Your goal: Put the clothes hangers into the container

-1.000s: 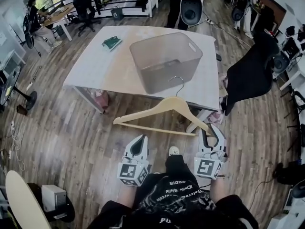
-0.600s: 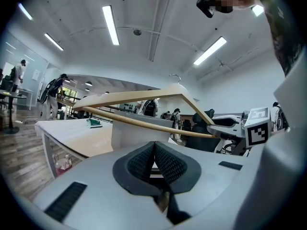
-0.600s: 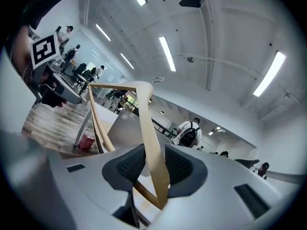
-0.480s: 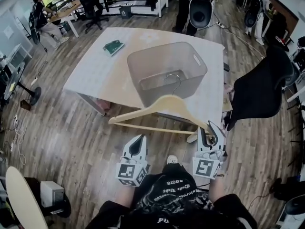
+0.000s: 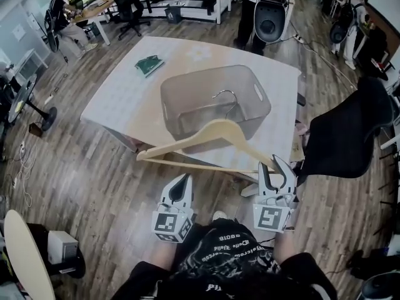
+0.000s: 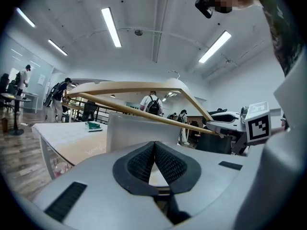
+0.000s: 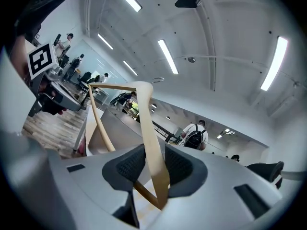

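Observation:
A pale wooden clothes hanger (image 5: 212, 135) with a metal hook hangs level in front of me. My right gripper (image 5: 275, 166) is shut on its right end, and the wood passes between the pads in the right gripper view (image 7: 149, 128). The hook overlaps the near wall of the translucent grey container (image 5: 206, 77), which stands on the white table (image 5: 122, 99). My left gripper (image 5: 182, 184) is lower left of the hanger, shut with nothing in it; its pads meet at the tip (image 6: 154, 145). From the left gripper view, the hanger (image 6: 144, 86) spans above the container (image 6: 136, 133).
A green flat item (image 5: 149, 64) lies on the table's far left. A black office chair (image 5: 347, 133) stands close on the right. A person (image 5: 250, 11) stands beyond the table, and others sit at desks at top left. A white round-topped object (image 5: 25, 255) is at lower left.
Both grippers and the hanger have moved forward toward the table. The hanger's hook, short of the container before, now overlaps its near wall. The table edge is closer to the grippers.

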The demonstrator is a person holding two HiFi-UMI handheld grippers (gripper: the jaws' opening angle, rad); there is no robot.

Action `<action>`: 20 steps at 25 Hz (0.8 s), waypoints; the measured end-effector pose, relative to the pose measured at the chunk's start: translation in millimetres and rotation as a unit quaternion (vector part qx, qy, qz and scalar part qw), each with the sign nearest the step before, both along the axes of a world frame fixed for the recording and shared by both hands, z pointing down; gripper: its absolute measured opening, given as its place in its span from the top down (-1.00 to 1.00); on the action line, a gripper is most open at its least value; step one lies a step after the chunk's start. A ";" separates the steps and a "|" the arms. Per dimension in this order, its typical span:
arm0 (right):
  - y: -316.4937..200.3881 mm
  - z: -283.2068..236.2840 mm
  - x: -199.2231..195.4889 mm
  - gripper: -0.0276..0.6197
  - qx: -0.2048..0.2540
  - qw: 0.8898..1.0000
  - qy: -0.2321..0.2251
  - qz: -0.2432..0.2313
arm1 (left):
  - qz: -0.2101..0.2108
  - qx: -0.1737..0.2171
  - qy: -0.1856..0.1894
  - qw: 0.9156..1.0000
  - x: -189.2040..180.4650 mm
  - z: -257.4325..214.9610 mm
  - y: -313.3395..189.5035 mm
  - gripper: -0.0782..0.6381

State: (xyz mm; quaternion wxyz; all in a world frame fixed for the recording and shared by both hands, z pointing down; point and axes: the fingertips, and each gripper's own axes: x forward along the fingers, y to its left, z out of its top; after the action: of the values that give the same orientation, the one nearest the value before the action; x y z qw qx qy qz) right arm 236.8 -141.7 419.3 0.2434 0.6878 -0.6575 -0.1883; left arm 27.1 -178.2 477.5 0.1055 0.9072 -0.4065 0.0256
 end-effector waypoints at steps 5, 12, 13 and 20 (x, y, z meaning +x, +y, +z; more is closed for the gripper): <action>-15.2 -8.4 17.8 0.49 0.011 1.000 0.000 0.001 | -0.012 -0.006 0.002 1.000 9.4 3.1 -8.4 0.73; -32.0 -16.6 31.2 0.49 0.021 1.000 -0.019 0.010 | -0.018 -0.012 0.007 1.000 7.4 5.8 -28.1 0.73; -34.1 -18.0 33.5 0.49 0.022 0.999 -0.020 0.014 | -0.017 -0.012 0.007 1.000 7.4 5.7 -31.8 0.73; -45.4 -31.1 48.1 0.49 0.033 0.998 -0.030 0.035 | -0.014 -0.011 0.008 1.000 1.2 -0.7 -52.0 0.73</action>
State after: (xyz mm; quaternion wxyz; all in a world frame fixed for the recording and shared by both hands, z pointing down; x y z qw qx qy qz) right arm 284.8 -187.1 388.2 0.2070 0.7233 -0.6336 -0.1804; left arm 28.3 -230.2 476.8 0.1190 0.9004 -0.4179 0.0211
